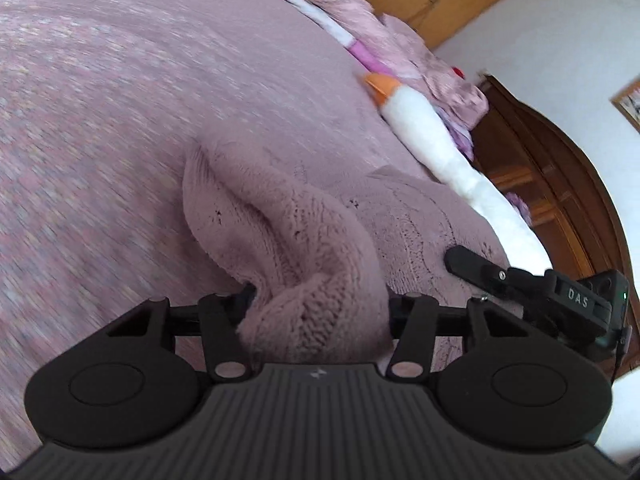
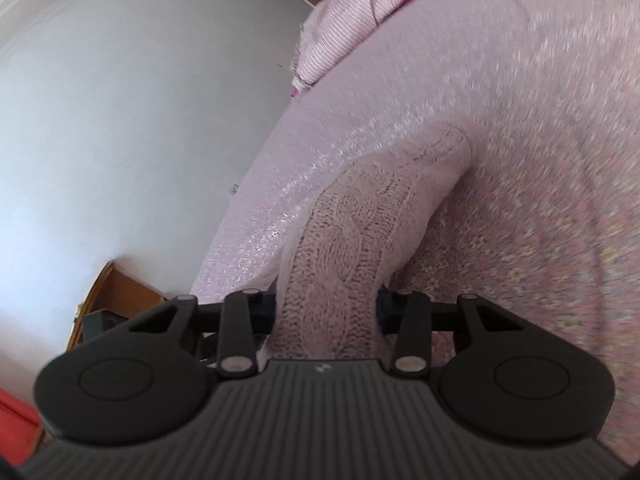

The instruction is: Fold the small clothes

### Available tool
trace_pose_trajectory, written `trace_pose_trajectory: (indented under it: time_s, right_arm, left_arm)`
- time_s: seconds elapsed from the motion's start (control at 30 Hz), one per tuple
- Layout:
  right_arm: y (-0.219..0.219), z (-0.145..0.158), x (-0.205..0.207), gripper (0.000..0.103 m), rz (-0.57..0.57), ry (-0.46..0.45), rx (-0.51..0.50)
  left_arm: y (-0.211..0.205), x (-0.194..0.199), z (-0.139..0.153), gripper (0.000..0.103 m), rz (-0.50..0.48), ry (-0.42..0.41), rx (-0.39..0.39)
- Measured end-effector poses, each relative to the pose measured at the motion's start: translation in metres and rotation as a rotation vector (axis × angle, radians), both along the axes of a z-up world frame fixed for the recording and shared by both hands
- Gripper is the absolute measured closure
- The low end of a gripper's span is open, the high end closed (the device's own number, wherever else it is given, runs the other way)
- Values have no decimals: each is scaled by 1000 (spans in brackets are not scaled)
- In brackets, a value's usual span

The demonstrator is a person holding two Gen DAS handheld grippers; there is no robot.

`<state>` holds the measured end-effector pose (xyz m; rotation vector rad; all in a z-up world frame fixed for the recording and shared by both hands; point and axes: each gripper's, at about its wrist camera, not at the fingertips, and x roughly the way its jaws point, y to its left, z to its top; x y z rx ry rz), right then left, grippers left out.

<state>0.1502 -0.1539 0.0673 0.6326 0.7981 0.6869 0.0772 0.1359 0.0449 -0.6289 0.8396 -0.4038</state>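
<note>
Between both grippers' jaws: one pink knitted sweater.
Left gripper and right gripper each pinch bunched knit, lifted off the bedspread beyond.

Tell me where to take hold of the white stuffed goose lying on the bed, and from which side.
Grip the white stuffed goose around its long narrow neck, just behind the orange beak. It lies flat along the far edge of the bedspread, so come from above with the fingers straddling the neck crosswise. The crumpled pink bedding crowds its far side, so approach from the open bedspread side.
</note>
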Motion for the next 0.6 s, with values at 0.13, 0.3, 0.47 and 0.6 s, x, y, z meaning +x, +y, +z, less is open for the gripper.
trace_pose_trajectory:
  time_s: [0.13,0.3,0.47,0.6]
  right_arm:
    - [-36,8,-26,60,-22,8,-18]
    - [-71,-12,-56,60,-90,56,-83]
    - [-82,-52,-74,51,-182,117,-177]
    - [-91,-57,-89,48,-233,109,-129]
  left_arm:
    - [-39,-18,-2,45,-70,11,48]
    - [-70,-29,-15,42,-72,40,272]
    - [-69,-41,-10,35,-53,43,288]
    - [-70,-54,0,34,-40,9,371]
